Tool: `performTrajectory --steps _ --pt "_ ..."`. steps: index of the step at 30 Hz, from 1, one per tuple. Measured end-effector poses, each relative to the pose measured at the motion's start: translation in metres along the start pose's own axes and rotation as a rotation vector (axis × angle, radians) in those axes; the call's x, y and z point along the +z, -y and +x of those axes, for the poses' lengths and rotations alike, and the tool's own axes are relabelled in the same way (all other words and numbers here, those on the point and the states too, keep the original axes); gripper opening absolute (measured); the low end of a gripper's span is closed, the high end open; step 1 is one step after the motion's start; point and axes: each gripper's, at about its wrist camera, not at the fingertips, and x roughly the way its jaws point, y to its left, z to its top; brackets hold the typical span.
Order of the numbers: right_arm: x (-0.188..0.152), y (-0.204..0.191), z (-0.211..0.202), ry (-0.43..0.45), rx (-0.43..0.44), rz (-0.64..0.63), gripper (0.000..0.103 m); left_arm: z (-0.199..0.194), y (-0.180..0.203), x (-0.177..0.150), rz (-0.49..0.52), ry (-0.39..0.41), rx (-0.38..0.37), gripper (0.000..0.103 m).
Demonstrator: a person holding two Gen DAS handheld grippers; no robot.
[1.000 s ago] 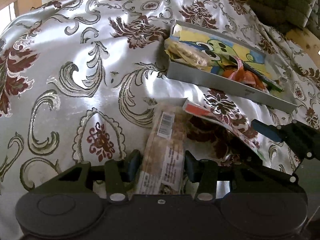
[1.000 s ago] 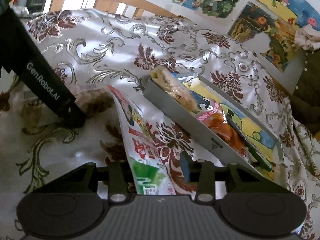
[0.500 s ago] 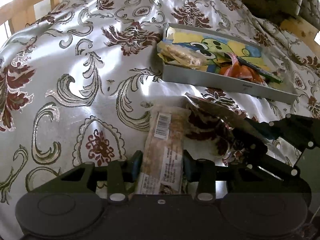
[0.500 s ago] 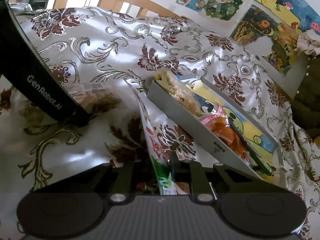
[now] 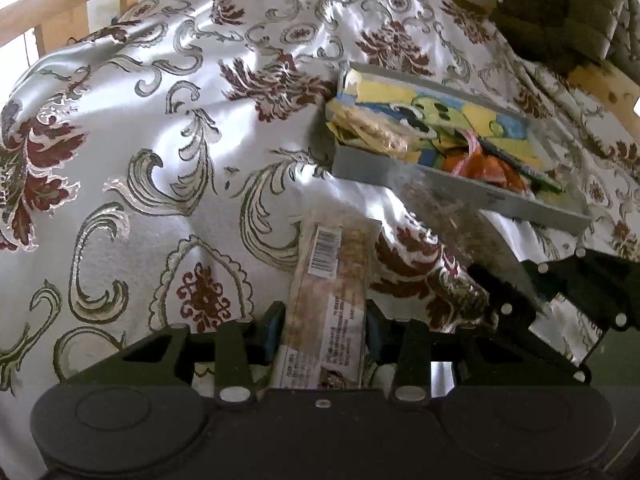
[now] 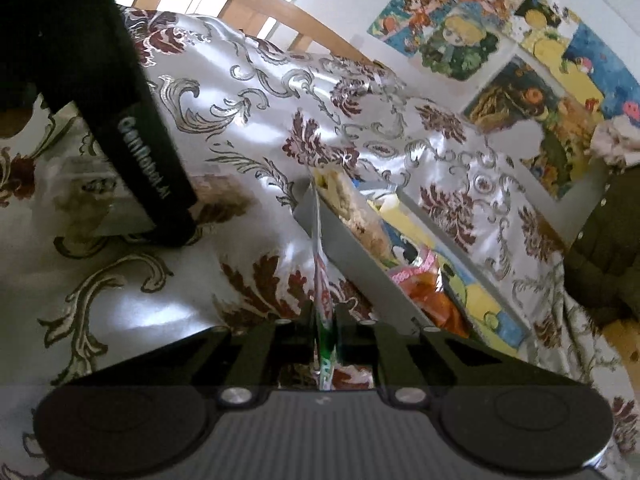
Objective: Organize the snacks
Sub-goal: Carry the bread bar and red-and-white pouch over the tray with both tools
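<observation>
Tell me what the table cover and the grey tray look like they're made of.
Table cover: probably satin-like woven fabric, since it shines in the light, drapes in folds and carries a woven-looking floral pattern. Grey tray: likely matte plastic or painted metal, with flat, stiff, thin walls; the pictures leave it open.

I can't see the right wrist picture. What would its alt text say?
The right gripper pinches a thin red-and-green snack packet edge-on above a floral satin cloth. Just beyond sits a grey tray holding other snacks; cartoon posters cover the wall.
</observation>
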Motion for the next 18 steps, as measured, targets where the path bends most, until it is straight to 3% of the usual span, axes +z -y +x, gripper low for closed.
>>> performTrajectory --steps 9,18 --pt "0.004 -0.003 -0.007 0.061 -0.054 -0.041 0.011 -0.013 -0.006 0.004 -0.062 0.106 -0.044 0.043" --pt "0.009 0.015 -0.015 0.116 -0.123 0.000 0.011 -0.023 -0.013 0.013 -0.088 0.193 -0.022 0.043"
